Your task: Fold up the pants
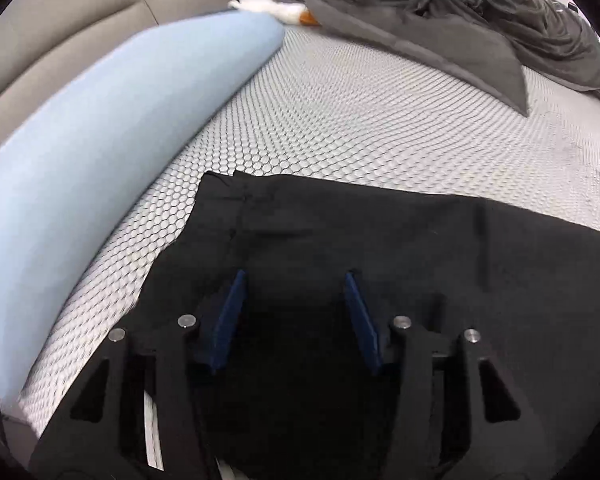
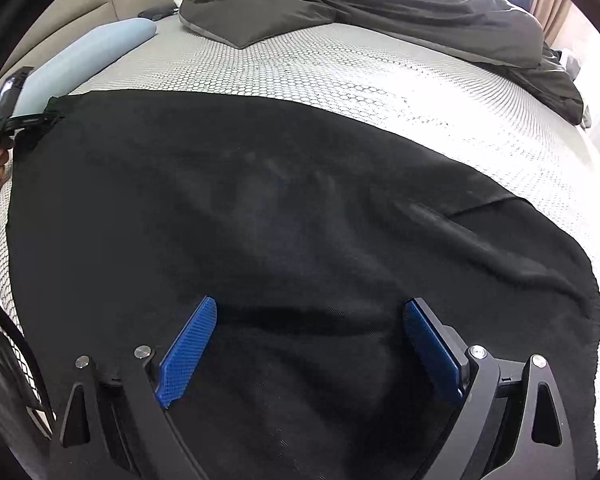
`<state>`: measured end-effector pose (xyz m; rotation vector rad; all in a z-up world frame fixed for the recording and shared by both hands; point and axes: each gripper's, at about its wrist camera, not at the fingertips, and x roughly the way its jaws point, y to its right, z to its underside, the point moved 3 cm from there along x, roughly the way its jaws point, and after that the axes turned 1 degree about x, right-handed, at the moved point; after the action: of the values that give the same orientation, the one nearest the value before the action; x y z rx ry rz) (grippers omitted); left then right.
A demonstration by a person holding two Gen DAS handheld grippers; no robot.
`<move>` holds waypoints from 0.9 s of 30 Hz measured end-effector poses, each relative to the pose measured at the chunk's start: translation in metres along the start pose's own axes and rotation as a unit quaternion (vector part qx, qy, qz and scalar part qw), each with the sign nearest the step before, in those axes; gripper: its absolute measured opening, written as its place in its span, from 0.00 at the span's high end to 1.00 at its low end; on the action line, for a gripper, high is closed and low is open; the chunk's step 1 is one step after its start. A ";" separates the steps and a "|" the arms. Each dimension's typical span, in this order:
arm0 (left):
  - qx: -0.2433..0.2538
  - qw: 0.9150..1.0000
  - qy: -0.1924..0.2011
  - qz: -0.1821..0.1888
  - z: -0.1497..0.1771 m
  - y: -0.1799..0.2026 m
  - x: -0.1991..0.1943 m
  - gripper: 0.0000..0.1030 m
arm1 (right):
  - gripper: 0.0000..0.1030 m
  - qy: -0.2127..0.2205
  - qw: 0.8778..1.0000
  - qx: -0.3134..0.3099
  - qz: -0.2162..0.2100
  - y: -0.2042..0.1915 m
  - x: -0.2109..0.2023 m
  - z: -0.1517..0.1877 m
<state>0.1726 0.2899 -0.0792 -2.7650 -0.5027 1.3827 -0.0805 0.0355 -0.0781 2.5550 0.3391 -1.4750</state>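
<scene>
both tongs [image 1: 295, 280] [image 2: 310, 308] agape, pitched downward

No lettering I can read anywhere

Looking along both of my tongs, I find no word, label, brand mark or number that I can make out: nothing on the black pants [image 2: 260, 220], nothing on the honeycomb-patterned bed [image 1: 360, 92], nothing on the grey bedding [image 2: 380, 4] heaped at the bed's far edge. A thin white strip [image 1: 153, 436] shows under my left tongs, but I cannot tell if anything is printed on it.
</scene>
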 end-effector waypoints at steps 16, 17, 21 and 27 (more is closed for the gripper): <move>0.179 0.951 0.005 0.253 0.131 0.286 -0.126 0.18 | 0.08 0.000 0.997 -0.073 -0.036 -0.068 -0.001 0.005; 0.187 0.950 0.015 0.249 0.134 0.289 -0.128 0.18 | 0.08 -0.003 0.997 -0.074 -0.031 -0.060 0.000 0.007; 0.173 0.949 0.012 0.263 0.129 0.278 -0.122 0.18 | 0.07 -0.009 0.997 -0.075 0.002 -0.016 -0.013 0.035; 0.158 0.955 0.012 0.251 0.123 0.265 -0.120 0.18 | 0.08 -0.006 0.999 0.021 0.035 0.070 -0.041 0.069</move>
<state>0.0832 -0.0121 -0.1004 -2.7277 0.4238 1.3458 -0.1385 -0.0538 -0.0745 2.5617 0.2182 -1.4874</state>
